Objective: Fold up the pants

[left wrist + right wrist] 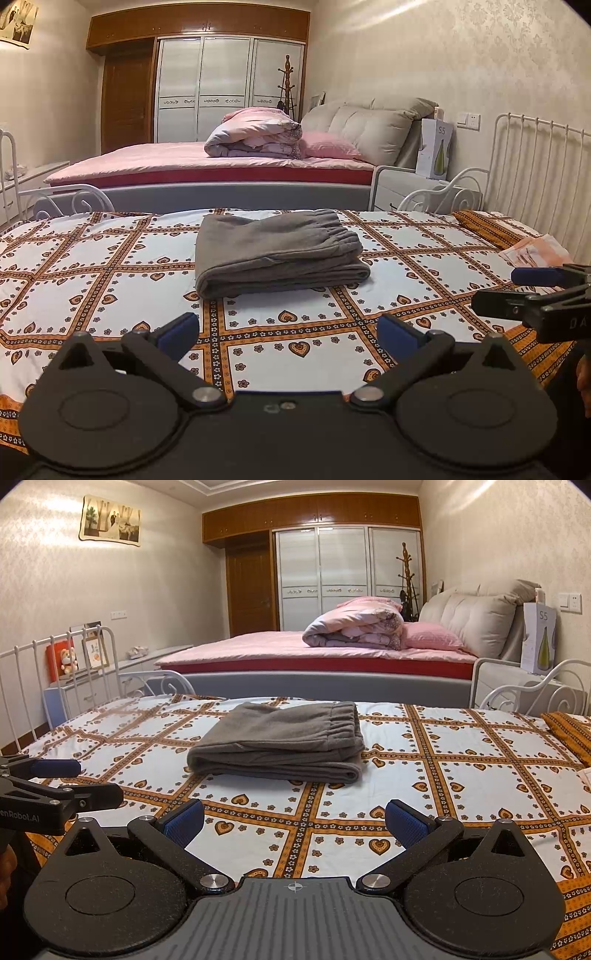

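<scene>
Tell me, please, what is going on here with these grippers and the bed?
A person holds two handheld grippers over a bed with a heart-patterned orange and white sheet. The grey fleece pants lie folded in a neat stack on the sheet. The left gripper and the right gripper are both open, empty, and apart from the pants, so the folding looks finished.
</scene>
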Demonstrator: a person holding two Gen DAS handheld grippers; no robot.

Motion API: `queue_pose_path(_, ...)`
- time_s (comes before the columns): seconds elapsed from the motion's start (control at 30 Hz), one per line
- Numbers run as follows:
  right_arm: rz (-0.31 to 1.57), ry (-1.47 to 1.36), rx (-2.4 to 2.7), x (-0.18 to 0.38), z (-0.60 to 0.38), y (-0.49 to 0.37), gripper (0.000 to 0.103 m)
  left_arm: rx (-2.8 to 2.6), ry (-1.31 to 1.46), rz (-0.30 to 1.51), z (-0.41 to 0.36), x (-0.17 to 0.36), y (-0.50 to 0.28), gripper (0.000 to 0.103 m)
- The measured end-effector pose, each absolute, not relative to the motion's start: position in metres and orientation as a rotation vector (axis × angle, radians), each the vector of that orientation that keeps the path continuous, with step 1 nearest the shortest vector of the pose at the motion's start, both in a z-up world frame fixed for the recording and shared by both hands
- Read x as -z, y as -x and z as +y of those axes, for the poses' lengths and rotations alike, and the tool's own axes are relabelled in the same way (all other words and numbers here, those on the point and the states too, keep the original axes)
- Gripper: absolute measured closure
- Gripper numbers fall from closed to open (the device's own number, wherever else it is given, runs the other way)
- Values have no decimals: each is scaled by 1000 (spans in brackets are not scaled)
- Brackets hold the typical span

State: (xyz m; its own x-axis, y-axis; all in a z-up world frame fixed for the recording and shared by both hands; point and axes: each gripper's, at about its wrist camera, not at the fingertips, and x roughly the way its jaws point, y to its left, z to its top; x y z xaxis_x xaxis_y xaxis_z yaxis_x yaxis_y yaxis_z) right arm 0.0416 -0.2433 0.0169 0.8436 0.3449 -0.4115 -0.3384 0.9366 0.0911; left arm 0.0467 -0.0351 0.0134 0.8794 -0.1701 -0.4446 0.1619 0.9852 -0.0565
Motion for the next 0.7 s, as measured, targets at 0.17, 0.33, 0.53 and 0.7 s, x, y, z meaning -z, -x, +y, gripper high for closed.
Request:
queue_pose_path(0.17,437,-16,-361,-17,-244,-42,0,175,17,464,-35,-14,-47,6)
queue_pose_path(0.33,439,-13,-362,-16,-244,-42,0,175,15,458,-35,-14,-47,6)
queue_pose_path(0.53,438,-14,-362,-16,-244,-42,0,191,1,448,-37,-14,-46,9)
queue_pose_path(0.7,438,-14,-361,-16,-244,-42,0,199,6,456,-37,-14,-47,9)
